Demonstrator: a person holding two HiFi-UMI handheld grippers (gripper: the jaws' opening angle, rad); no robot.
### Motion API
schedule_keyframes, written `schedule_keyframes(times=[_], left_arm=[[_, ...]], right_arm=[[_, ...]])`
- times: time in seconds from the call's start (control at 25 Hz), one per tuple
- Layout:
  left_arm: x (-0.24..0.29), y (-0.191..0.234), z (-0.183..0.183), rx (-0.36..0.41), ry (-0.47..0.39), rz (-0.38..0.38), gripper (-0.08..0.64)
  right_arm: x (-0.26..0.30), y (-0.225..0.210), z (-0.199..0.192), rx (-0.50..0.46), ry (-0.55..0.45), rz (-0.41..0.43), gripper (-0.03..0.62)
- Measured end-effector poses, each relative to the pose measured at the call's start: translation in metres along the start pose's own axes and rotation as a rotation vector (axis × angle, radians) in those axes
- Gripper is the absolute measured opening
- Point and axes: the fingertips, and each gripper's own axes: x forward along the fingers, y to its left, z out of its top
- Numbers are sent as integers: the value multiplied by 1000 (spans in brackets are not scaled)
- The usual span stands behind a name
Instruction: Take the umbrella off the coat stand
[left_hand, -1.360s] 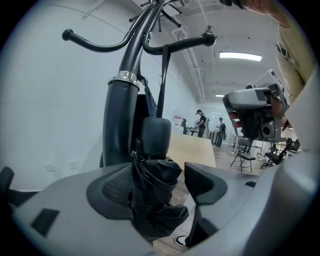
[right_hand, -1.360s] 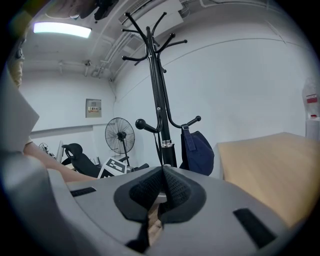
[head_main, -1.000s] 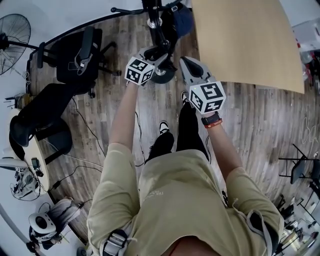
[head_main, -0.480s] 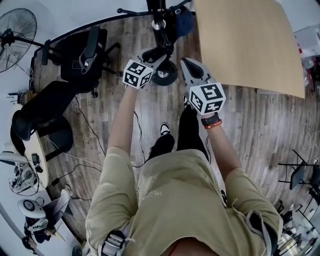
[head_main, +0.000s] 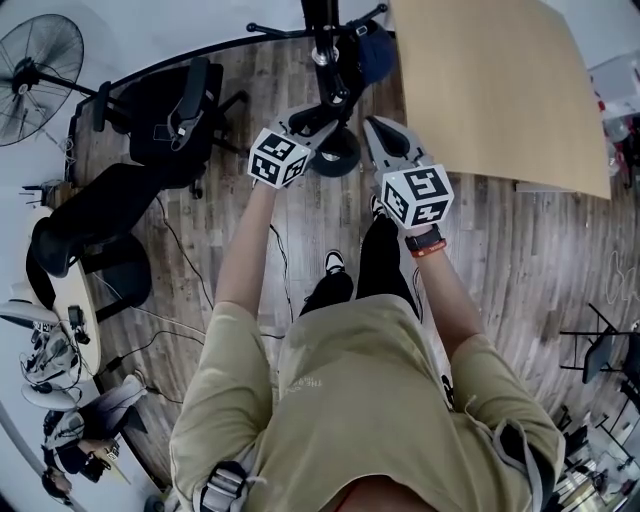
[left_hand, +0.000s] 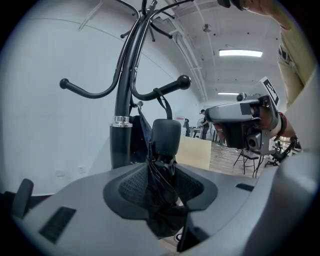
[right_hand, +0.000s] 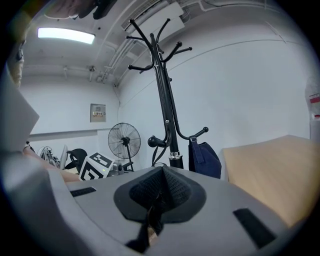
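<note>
I had the left gripper (left_hand: 160, 172) clenched on the umbrella (left_hand: 166, 137). Its jaws pressed on the black folded fabric, and the blunt handle stood just past the jaw tips at 12 o'clock. From the handle a strap (left_hand: 164, 104) ran up and looped over a ball-tipped hook (left_hand: 167, 87) of the stand (left_hand: 120, 107), so the umbrella hung from the stand while gripped. The pole rose at 11 o'clock of the handle, just beside it.

In the left gripper view the right gripper (right_hand: 159, 172) sat at 3 o'clock, apart from the umbrella. Its own view showed its jaws brought together; I could not tell whether anything lay between them. From it, the pole stood at 12 o'clock. A blue bag (right_hand: 204, 157) hung on the stand at 1 o'clock, and a fan (right_hand: 123, 142) stood at 11 o'clock.

In the head view both grippers pointed to 12 o'clock at the stand's round base (head_main: 345, 155). A table (head_main: 490, 80) lay at 1 o'clock, and a black chair (head_main: 165, 110) stood at 10 o'clock.
</note>
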Motion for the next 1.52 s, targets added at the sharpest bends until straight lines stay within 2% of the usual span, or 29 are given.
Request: schedule_keyframes(times=[0.36,0.88,1.32,1.52], left_arm=[[-26,-18,35,6,-62,12,169],[-57,-49,54,37,-63,8,169],[-55,-79,56,74,-14,-30,169],[-62,-87,62,-19,-66,-19,169]], right_arm=[[-12,9,9,-1,-13,-6,9],[-36,18,24,33,-49,-30,9],[-60,14,31,58,-78,-67,9],[-74,12,35,66,-91,-86,9]])
